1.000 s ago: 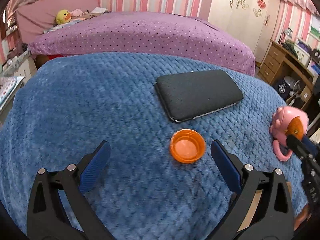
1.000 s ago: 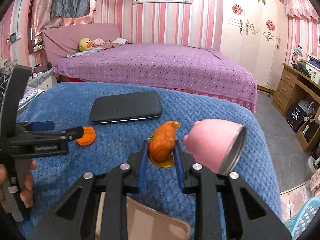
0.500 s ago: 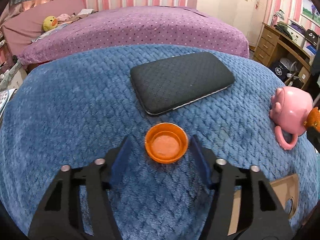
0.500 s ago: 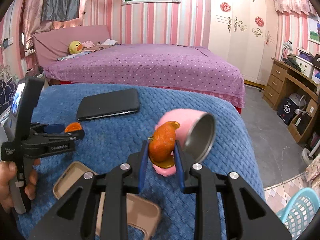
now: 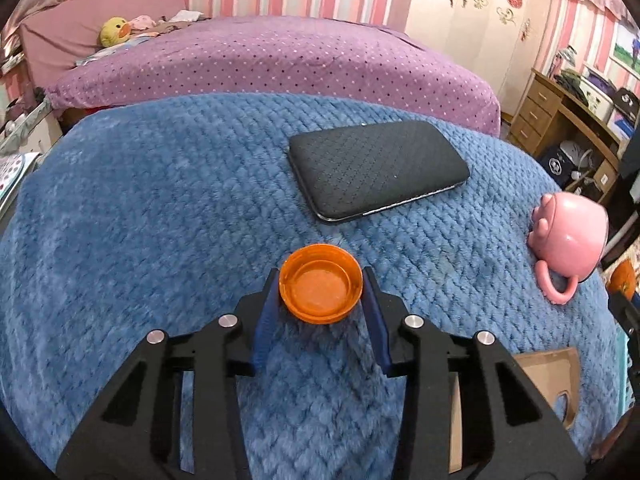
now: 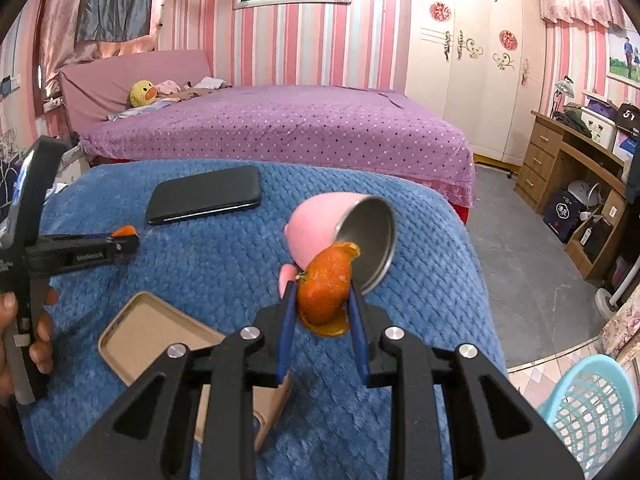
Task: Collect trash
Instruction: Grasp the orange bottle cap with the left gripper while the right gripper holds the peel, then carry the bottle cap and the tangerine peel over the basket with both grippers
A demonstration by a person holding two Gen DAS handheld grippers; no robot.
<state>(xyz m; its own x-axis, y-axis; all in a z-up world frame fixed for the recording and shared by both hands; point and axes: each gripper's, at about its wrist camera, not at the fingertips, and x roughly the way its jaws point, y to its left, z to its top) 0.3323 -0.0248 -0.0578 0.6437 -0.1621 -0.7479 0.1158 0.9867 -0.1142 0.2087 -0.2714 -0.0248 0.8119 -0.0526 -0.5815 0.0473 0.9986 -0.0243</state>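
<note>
Centrally, an orange bottle cap (image 5: 321,284) lies open side up on a blue quilted blanket (image 5: 160,208), between the blue pads of the left gripper (image 5: 321,294), whose jaws have just been closing and now touch its rim on both sides. Its partner, the right gripper (image 6: 322,304), is clamped on a piece of orange peel (image 6: 326,286), held above the blanket just in front of a tipped pink mug (image 6: 320,224). Behind lies a black phone (image 5: 378,170); nearer, a tan phone case (image 6: 156,334).

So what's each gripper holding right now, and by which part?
The right gripper holds the orange peel, fingers pressing its two sides. The left gripper, whose jaws have just been closing, has the orange cap by opposite sides of its rim.
</note>
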